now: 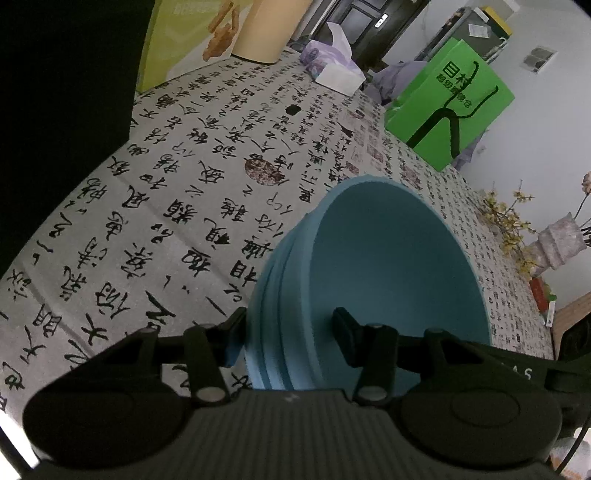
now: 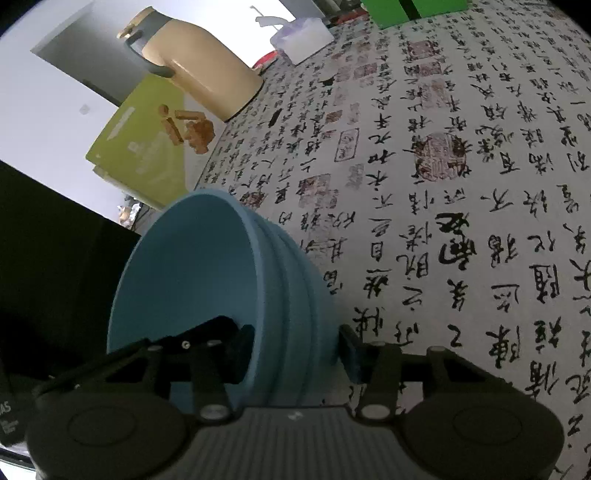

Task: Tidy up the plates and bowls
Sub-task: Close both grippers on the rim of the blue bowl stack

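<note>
- Table under cloth (image 1: 166,229) printed with black calligraphy; pale wall behind.
- At 12 o'clock in left view: beige jug (image 1: 264,27), tissue box (image 1: 334,68); green bag (image 1: 448,105) at 1 o'clock.
- Stack of blue bowls (image 1: 373,280) at center of table, nested, at least three rims visible.
- Left gripper (image 1: 288,326) half open, astride stack's wall: one finger inside top bowl, other outside; contact with pads not clear.
- Right gripper (image 2: 295,349) likewise half open over opposite wall, one finger inside, one outside.
</note>
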`<action>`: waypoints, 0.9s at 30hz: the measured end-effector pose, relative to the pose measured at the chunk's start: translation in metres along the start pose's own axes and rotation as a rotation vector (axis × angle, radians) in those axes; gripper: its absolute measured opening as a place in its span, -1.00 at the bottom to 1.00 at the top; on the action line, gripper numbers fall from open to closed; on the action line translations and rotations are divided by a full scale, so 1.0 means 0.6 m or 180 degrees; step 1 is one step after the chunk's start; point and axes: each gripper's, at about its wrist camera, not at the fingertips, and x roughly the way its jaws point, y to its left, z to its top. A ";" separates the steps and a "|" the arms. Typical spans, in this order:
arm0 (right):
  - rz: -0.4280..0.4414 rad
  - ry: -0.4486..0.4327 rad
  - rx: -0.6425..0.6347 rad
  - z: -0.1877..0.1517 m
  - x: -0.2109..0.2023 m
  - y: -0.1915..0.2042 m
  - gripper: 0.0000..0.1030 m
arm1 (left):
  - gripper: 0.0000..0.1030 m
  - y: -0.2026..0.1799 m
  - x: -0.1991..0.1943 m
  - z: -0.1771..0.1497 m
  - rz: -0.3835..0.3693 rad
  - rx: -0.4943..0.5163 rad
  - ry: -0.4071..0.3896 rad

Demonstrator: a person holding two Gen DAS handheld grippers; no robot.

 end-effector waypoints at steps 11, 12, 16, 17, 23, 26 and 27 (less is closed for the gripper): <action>0.0001 0.0075 0.0078 -0.007 -0.002 0.003 -0.10 | -0.01 -0.007 -0.005 -0.004 0.0104 -0.0002 -0.0004; 0.0003 0.0081 0.0094 -0.008 -0.004 0.002 -0.10 | -0.01 -0.008 -0.005 -0.005 0.0108 -0.0002 -0.0002; 0.0002 0.0092 0.0119 -0.011 -0.008 0.001 -0.10 | -0.01 -0.009 -0.006 -0.007 0.0118 -0.0006 0.0008; 0.0003 0.0096 0.0124 -0.012 -0.009 0.001 -0.10 | -0.01 -0.010 -0.007 -0.007 0.0122 -0.0003 0.0007; 0.0011 0.0098 0.0144 -0.016 -0.016 0.000 -0.10 | -0.01 -0.016 -0.012 -0.013 0.0137 0.0022 0.0005; 0.0018 0.0088 0.0148 -0.019 -0.022 -0.001 -0.10 | -0.01 -0.021 -0.015 -0.015 0.0140 0.0036 -0.0004; 0.0020 0.0084 0.0149 -0.019 -0.024 -0.001 -0.10 | -0.01 -0.023 -0.017 -0.016 0.0141 0.0042 -0.0009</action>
